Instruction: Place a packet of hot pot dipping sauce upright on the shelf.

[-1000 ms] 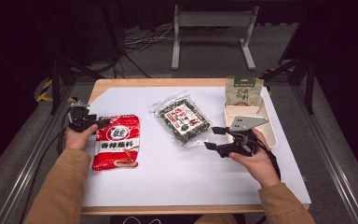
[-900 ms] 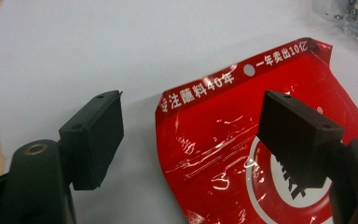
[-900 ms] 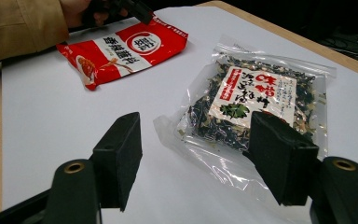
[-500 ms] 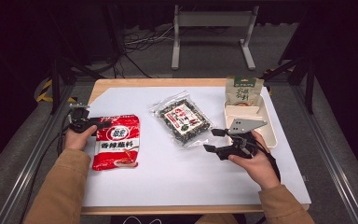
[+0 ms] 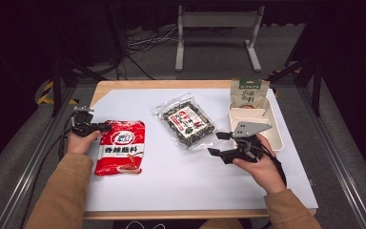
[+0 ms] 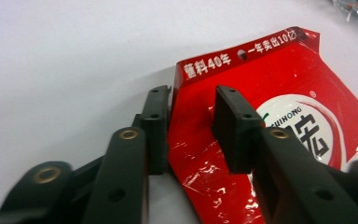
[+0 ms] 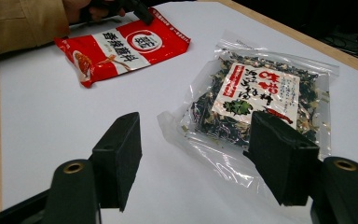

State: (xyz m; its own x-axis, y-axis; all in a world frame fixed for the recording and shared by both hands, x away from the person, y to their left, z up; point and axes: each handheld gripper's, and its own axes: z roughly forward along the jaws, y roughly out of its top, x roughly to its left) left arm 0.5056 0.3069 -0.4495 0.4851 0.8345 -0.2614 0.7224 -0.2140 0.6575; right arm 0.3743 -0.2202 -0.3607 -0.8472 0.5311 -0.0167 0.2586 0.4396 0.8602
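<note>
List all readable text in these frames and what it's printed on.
Red packet, top strip: "一年卖出10亿"; another white line to its left is not sure.
Red packet, round logo: "UIHONG", its start hidden behind the left tool.
Clear dried-mix bag: large red and black characters, too blurred to read.
Green pouch: too small.

Left gripper [image 5: 106, 127] lay low by the table's left edge; my jaws had just been closing, one pad either side of a thin edge. Right gripper [image 5: 214, 144] hovered near the right edge, jaws wide, gripping nothing.
</note>
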